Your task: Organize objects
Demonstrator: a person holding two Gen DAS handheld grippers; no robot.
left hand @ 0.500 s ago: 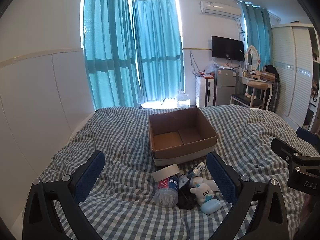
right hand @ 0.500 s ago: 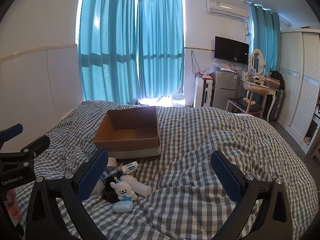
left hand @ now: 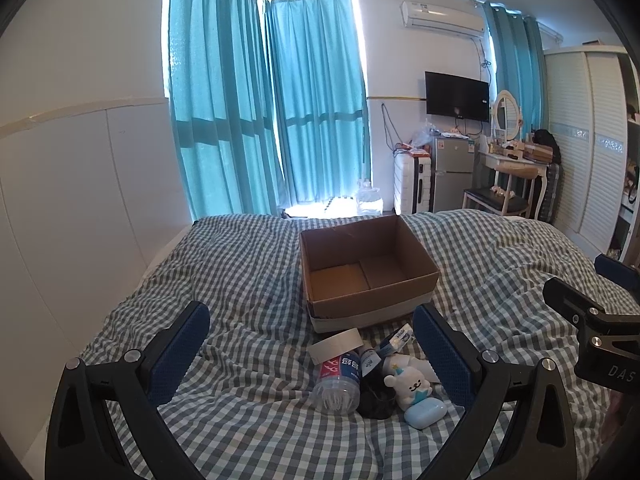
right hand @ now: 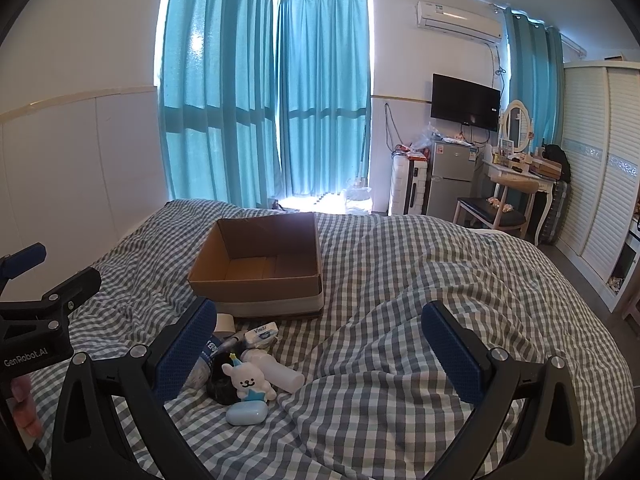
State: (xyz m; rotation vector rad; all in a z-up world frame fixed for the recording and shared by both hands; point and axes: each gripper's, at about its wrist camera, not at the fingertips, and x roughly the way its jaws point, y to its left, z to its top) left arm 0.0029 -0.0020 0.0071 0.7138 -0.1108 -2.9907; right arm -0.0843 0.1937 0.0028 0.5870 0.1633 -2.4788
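An open empty cardboard box (left hand: 368, 268) (right hand: 260, 268) sits on the checked bed. In front of it lies a small pile: a tape roll (left hand: 335, 346), a clear jar with a red and blue label (left hand: 338, 384), a black pouch (left hand: 374, 400), a white bear toy (left hand: 412, 386) (right hand: 248, 380) on a pale blue case (left hand: 426, 414) (right hand: 246, 414), a tissue pack (right hand: 262, 332) and a white tube (right hand: 276, 374). My left gripper (left hand: 312, 352) is open and empty, hovering over the pile. My right gripper (right hand: 320, 348) is open and empty, with the pile at its left finger.
The checked duvet (right hand: 400, 280) covers the whole bed, with folds. A white wall runs along the left. Beyond the bed stand teal curtains (left hand: 280, 120), a suitcase, a small fridge (left hand: 452, 172), a dressing table with a chair (left hand: 504, 184) and a wardrobe at the right.
Both views are almost the same as before. The left gripper has dipped very slightly toward the pile. Nothing was picked up or moved.
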